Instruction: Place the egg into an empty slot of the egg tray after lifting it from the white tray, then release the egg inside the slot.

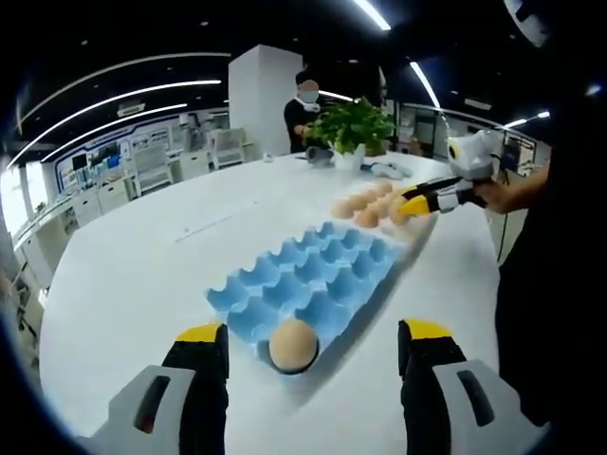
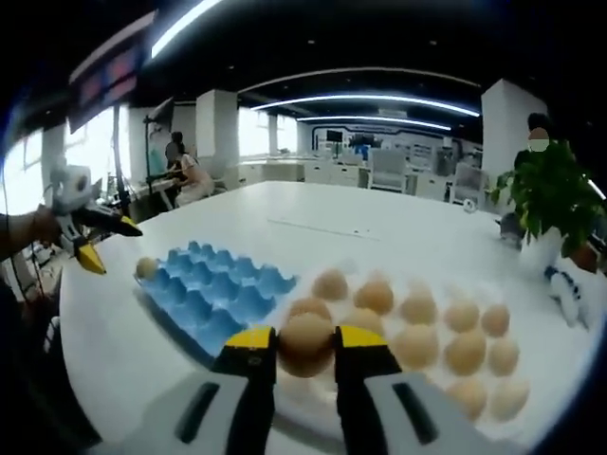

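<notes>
The blue egg tray (image 1: pixel 318 265) lies on the white table, with one egg (image 1: pixel 293 346) in its nearest corner slot. My left gripper (image 1: pixel 313 334) is open just in front of that egg, one jaw on either side and neither touching it. Beyond the blue tray, several eggs (image 1: pixel 365 202) lie on the white tray (image 2: pixel 441 330). My right gripper (image 2: pixel 305 337) is shut on an egg (image 2: pixel 305 353) at the near edge of that group. The right gripper (image 1: pixel 410 203) reaches in from the right, held by a hand. The blue tray (image 2: pixel 213 289) lies left of the eggs, with the left gripper (image 2: pixel 90 237) behind it.
A potted plant (image 1: pixel 353 128) stands at the table's far end beside small items, and a masked person (image 1: pixel 305 109) stands behind it. The plant (image 2: pixel 550 204) is at the right. The person's dark sleeve and body (image 1: pixel 541 284) fill the right side. Office desks surround the table.
</notes>
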